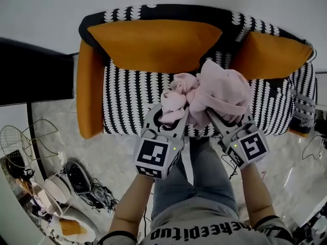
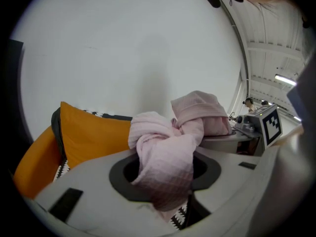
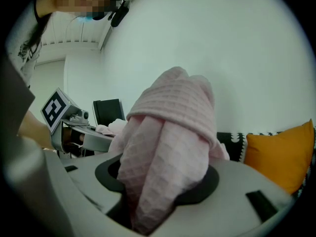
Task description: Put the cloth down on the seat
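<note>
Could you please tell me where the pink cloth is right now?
In the head view the pink cloth is bunched near centre, gripped by both the left gripper and the right gripper, above the front of the patterned seat.

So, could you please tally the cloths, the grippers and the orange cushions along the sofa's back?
pink cloth: 1
grippers: 2, the left gripper and the right gripper, each shut on the pink cloth
orange back cushions: 2
Total: 5
</note>
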A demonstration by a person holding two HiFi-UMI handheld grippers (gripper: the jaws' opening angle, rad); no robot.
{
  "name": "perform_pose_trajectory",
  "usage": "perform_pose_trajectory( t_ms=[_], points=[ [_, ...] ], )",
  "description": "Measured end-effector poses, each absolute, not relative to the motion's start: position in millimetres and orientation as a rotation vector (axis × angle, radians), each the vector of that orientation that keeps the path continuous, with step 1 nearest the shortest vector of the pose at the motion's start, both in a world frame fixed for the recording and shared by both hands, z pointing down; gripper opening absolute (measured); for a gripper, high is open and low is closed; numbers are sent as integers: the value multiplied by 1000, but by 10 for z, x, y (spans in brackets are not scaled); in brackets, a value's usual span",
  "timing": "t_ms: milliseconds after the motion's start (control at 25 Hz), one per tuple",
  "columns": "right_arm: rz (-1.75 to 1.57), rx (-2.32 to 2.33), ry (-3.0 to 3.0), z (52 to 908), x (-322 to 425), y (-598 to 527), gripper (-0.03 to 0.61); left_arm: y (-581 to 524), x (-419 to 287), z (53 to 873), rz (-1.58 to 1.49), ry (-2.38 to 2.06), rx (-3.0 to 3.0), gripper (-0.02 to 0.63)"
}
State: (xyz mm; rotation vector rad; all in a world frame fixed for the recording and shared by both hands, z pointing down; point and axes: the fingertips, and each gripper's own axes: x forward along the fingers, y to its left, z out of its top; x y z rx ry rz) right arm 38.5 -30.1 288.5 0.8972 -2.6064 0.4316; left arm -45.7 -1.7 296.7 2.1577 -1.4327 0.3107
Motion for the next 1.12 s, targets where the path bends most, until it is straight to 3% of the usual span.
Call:
perform_pose_trajectory(
  t_ms=[1120],
  points=[
    [719,875,-2364,5012,683,-187,259,53,-170,4985,548,-1288,1985,167]
  ],
)
